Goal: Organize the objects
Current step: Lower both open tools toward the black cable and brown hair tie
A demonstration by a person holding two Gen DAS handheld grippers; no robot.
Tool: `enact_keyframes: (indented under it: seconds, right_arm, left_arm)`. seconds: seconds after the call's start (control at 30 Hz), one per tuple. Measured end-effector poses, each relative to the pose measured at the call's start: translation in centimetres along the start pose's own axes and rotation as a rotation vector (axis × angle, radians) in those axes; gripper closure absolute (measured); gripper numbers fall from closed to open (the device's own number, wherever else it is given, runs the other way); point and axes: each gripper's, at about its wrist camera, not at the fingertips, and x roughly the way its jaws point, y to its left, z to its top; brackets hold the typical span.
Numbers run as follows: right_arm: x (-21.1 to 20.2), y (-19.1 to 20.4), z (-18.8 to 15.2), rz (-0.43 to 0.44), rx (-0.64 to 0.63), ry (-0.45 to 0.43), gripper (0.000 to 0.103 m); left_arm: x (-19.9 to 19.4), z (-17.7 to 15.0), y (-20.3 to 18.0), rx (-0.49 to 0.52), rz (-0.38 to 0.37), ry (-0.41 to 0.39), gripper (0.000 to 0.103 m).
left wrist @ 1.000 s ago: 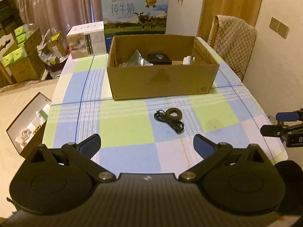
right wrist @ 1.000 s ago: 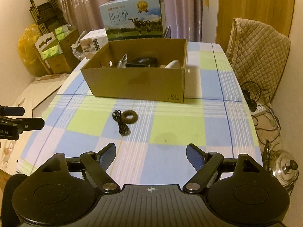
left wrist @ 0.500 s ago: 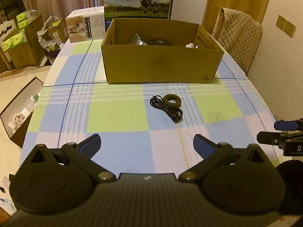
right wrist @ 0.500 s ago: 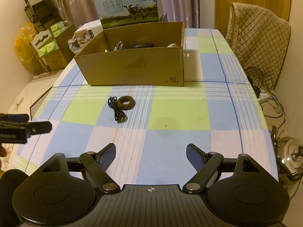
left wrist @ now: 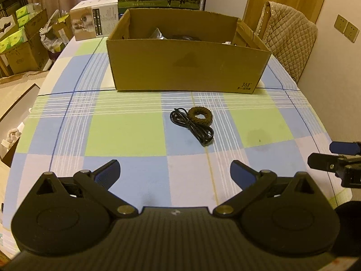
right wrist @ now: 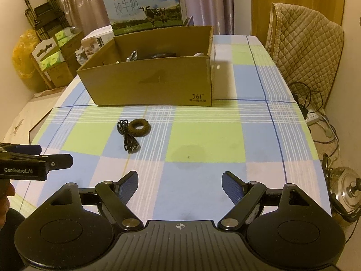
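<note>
- Approach step, by my reading: both tools hover over the near edge of the table (left wrist: 126,131), nothing held, nothing touched yet.
- Left gripper (left wrist: 174,172): fingers spread wide apart, empty, aimed toward the middle of the table. Right gripper (right wrist: 179,184): fingers likewise wide apart and empty, held just beside the left one, nearer the table's right edge.
- Loose items: black cable (left wrist: 191,126), bundled in a loose coil, and brown ring (left wrist: 199,115), probably a hair tie. They lie touching, mid-table, between the grippers and the cardboard box (left wrist: 187,70).
- Cardboard box stands open-topped toward the far edge and already holds several things, so it is likely the destination for both items.
- Next move, judged: the left gripper looks better lined up. It should lower over one item with the fingers straddling it, close, then lift over the box's near wall.
- Caution: the ring and cable touch, so closing on one may drag the other. The cable is limp and may trail; the ring is low and flat, so the fingers must come right down to the cloth.
- Hard to read: box contents sit mostly behind the near wall; only a crinkled foil packet (right wrist: 133,56), a dark object and a white corner show. Cable plug type unclear.
- Cut off: milk carton (right wrist: 146,9) behind the box is cropped in the left view.
</note>
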Motion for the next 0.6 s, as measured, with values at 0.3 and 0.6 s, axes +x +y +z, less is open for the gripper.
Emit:
enact_keyframes:
  seconds: [0.3,0.6]
  right_arm:
    - [2.0,-0.6,0.5,-0.017,-0.012,0.022,0.024]
    - [4.7,-1.2,1.4,-0.037,-0.039,0.035,0.025]
  left_arm:
    - [3.0,0.9,-0.8,-0.007,-0.026,0.025,0.002]
    - [6.6,2.0,-1.0,-0.028,-0.059,0.056,0.008]
